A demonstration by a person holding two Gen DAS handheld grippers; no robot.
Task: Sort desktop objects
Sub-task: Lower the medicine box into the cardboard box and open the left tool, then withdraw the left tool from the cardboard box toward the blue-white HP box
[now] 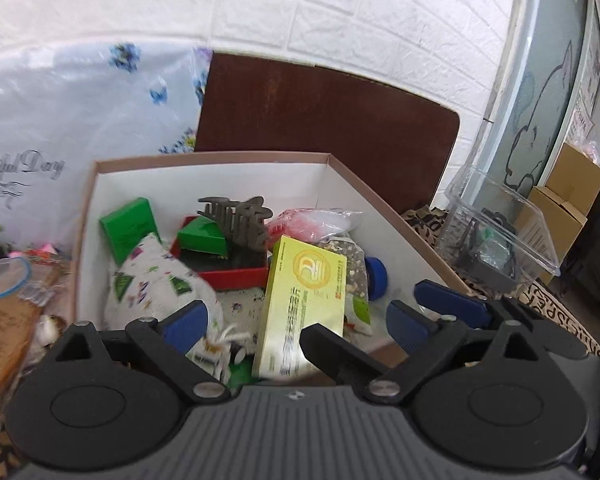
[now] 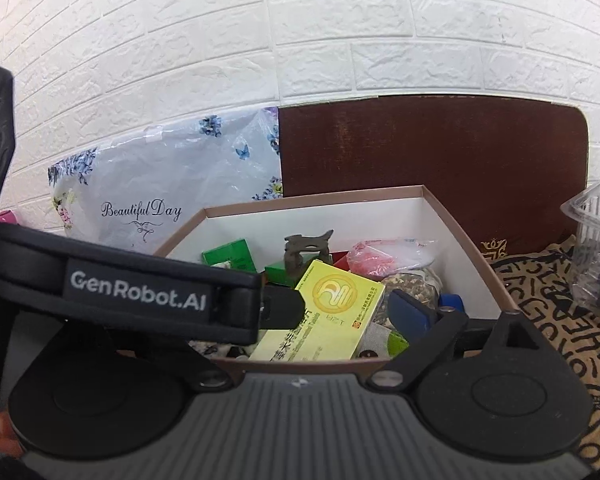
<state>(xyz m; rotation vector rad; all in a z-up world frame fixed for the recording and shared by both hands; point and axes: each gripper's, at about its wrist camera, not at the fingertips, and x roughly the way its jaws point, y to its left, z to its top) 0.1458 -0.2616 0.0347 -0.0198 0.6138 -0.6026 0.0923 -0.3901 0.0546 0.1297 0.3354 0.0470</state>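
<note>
A pink-rimmed cardboard box [image 1: 364,188] with white walls holds several objects: a yellow-green medicine carton [image 1: 300,304], green boxes [image 1: 130,228], a red tray [image 1: 236,272], a grey hair claw [image 1: 236,216], a patterned white sock [image 1: 156,284] and snack bags [image 1: 320,220]. My left gripper [image 1: 296,324] is open, its blue pads either side of the carton and apart from it. In the right wrist view the same box [image 2: 460,236] and carton [image 2: 332,312] show. My right gripper [image 2: 340,312] is open around the carton; its left finger is hidden behind the left gripper's strap [image 2: 120,284].
A floral plastic bag [image 1: 80,120] and a brown board [image 1: 324,112] lean on the white brick wall behind the box. A clear plastic container [image 1: 500,236] stands right on a leopard-print cloth [image 2: 548,292]. Packets and a lid [image 1: 4,276] lie left.
</note>
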